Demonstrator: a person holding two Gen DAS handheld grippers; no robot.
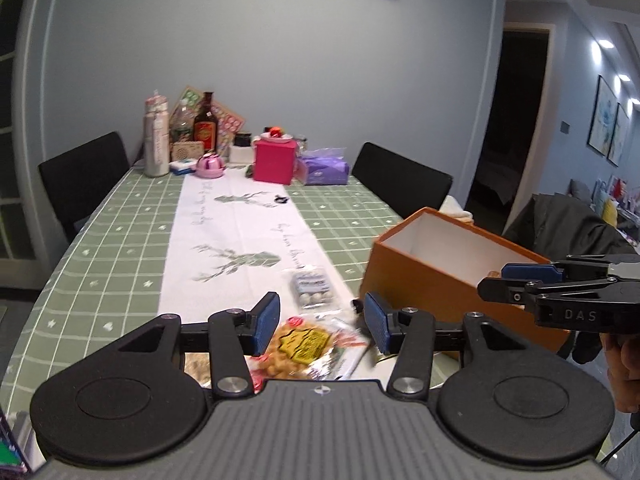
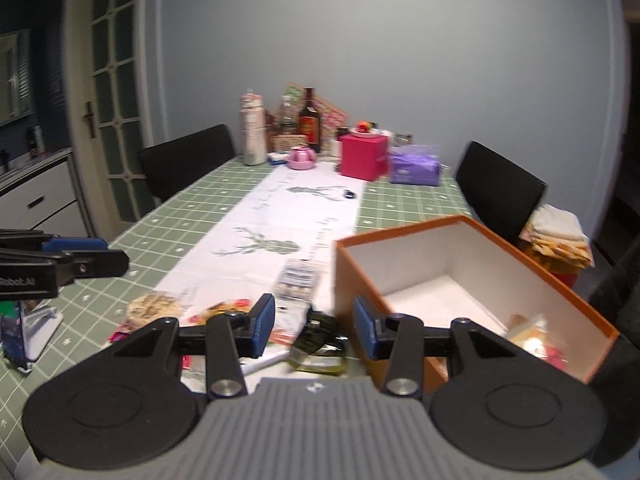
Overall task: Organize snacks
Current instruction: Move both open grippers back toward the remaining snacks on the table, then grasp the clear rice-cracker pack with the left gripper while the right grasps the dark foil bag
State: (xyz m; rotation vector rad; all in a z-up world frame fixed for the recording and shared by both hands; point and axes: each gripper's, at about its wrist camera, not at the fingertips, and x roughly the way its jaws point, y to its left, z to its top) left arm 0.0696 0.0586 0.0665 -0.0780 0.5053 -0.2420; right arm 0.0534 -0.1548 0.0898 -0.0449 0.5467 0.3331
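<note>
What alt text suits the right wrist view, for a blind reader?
An open, empty claw hovers over snack packets beside an orange box holding a few snacks, on a green checked table.

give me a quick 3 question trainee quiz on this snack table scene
1. True or false: the orange box stands open with a snack packet already inside.
2. Which lies nearest the left gripper? A) yellow-label snack bag B) pink box C) purple tissue pack
3. Is either gripper, left or right gripper, holding anything?

Key: 1 true; 2 A; 3 no, both are open and empty.
</note>
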